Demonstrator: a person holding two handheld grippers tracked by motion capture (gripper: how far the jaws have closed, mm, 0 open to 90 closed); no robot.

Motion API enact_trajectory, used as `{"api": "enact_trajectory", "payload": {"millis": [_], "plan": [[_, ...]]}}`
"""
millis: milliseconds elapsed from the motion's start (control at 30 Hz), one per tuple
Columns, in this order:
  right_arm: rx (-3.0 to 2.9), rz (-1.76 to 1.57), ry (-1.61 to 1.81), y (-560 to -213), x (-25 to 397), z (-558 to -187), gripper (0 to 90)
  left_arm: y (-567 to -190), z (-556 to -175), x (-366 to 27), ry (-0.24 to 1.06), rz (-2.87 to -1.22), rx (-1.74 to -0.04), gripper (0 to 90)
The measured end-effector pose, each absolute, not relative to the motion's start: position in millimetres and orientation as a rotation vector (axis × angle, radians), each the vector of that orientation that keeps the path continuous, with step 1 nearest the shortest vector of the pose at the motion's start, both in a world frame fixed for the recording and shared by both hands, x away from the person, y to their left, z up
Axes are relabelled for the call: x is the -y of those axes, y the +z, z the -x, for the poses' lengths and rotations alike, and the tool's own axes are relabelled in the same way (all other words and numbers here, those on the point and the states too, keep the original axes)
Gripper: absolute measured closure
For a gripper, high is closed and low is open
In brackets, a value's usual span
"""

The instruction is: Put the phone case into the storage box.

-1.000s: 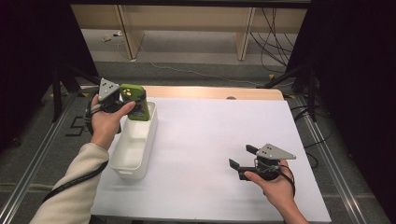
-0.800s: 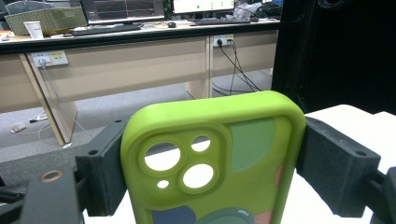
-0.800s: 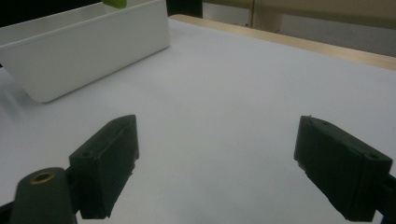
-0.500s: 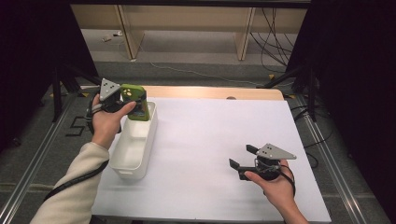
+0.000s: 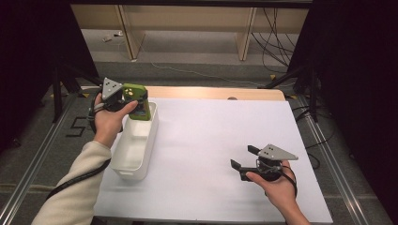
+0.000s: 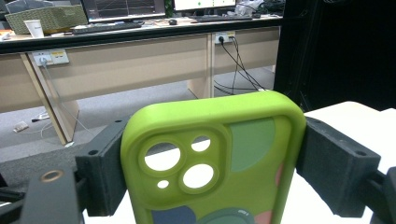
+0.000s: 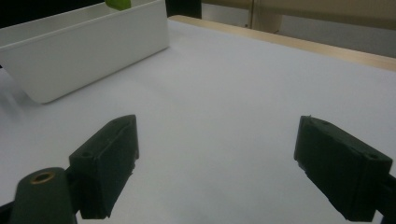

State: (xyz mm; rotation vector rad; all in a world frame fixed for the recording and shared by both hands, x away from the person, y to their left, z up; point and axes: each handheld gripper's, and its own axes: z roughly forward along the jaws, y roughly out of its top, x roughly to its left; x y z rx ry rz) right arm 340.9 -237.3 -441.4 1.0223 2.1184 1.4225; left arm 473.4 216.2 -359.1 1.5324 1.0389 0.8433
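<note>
Left gripper clamped on green phone case by its side edges, upright over far end of white bin, likely for dropping in. Right gripper wide open, idle on white tabletop, well apart.

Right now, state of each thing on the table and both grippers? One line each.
Left gripper: shut on the green phone case, held above the far end of the tub.
Green phone case with camera cutouts: clamped by its side edges, upright, empty, off the table.
White rectangular plastic tub: upright on the white tabletop, open top, near part looks empty.
Right gripper: open, holding nothing, low over the white tabletop.
</note>
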Motion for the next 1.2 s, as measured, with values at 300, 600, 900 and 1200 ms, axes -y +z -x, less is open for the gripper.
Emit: {"api": "enact_trajectory", "payload": {"millis": [300, 600, 900, 1200], "plan": [[-2.121, -1.025, 1.423, -442, 237, -341, 15.1, -363, -478, -218, 0.845, -1.533, -1.055, 17.4], [-2.119, -1.025, 1.423, -442, 237, -341, 15.1, -365, -482, -219, 0.844, -1.537, -1.061, 17.3], [-2.120, -1.024, 1.422, -442, 237, -341, 15.1, -367, -484, -219, 0.848, -1.548, -1.059, 17.3], [-2.120, -1.025, 1.421, -442, 237, -341, 15.1, -369, -487, -219, 0.851, -1.554, -1.066, 17.2]]}}
